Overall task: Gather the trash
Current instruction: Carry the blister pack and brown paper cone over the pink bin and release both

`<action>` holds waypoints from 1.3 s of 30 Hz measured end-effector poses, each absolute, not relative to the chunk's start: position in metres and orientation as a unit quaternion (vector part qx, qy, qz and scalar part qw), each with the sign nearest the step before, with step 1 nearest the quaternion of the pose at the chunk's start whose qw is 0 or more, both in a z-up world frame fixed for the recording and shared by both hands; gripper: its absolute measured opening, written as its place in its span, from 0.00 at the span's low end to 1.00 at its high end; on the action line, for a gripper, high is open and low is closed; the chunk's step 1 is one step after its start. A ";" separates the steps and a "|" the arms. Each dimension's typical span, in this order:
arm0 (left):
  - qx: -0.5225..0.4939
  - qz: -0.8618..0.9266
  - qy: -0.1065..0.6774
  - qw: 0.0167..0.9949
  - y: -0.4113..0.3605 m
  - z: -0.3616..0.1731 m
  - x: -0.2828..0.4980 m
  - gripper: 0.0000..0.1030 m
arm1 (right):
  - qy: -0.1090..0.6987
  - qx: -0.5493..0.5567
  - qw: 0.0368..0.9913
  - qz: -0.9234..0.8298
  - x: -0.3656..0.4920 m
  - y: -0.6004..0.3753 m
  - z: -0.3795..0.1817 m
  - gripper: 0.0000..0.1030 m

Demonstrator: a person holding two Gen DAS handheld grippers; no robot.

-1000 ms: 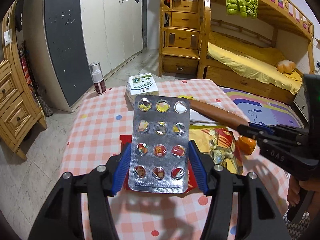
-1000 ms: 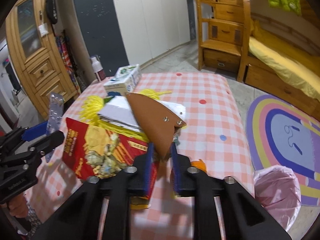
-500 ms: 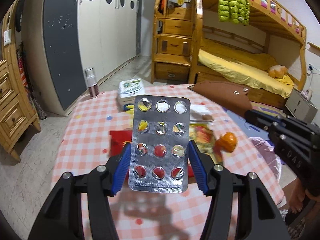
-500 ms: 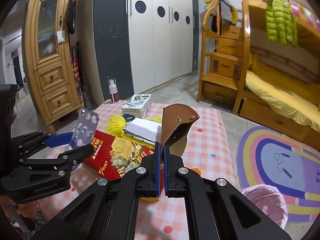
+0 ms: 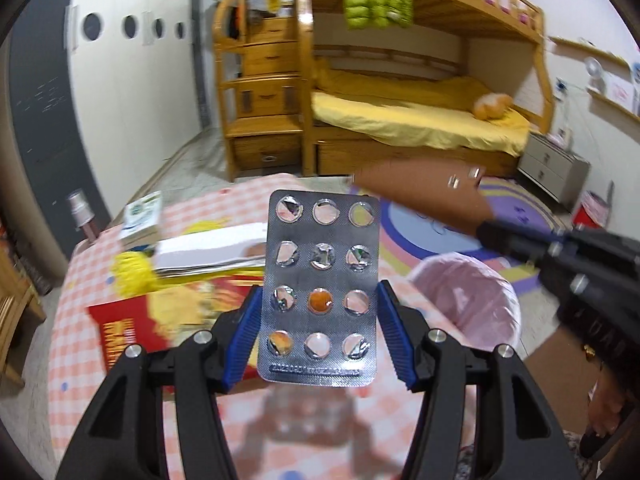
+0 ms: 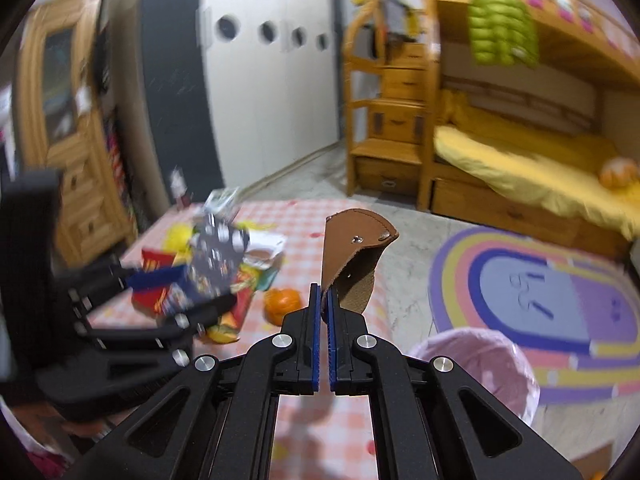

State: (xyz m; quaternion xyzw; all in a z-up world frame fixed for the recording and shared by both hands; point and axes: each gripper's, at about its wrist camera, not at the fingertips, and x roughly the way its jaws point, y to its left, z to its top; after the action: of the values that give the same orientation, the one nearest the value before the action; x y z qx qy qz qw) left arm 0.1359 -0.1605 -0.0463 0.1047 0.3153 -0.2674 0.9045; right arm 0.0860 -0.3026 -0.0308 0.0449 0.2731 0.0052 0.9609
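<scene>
Pink-lined round waste bin just below-right of right tongs pinching brown leather pouch; left tongs farther, clamping silver foil blister sheet upright.

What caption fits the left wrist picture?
Left gripper holds a silver, mostly emptied pill blister pack upright above the checked table, near the pink-lined trash bin.

Wrist views over shared table
</scene>
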 end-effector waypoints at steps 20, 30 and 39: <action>0.153 -0.397 0.335 0.840 -0.311 -0.085 0.116 0.54 | 0.338 0.103 0.925 -0.143 0.027 -0.411 -0.093 0.03; 0.131 -0.389 0.356 0.840 -0.319 -0.088 0.136 0.69 | 0.347 0.138 0.917 -0.141 0.037 -0.447 -0.114 0.18; 0.111 -0.298 0.331 0.888 -0.249 -0.058 0.141 0.72 | 0.318 0.173 0.924 -0.126 0.033 -0.435 -0.077 0.21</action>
State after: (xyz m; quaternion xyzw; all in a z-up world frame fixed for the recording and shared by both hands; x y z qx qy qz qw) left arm 0.1405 -0.2486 -0.0575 0.1106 0.3313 -0.2978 0.8884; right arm 0.0329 -0.4345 -0.0774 0.1730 0.3178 -0.1256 0.9238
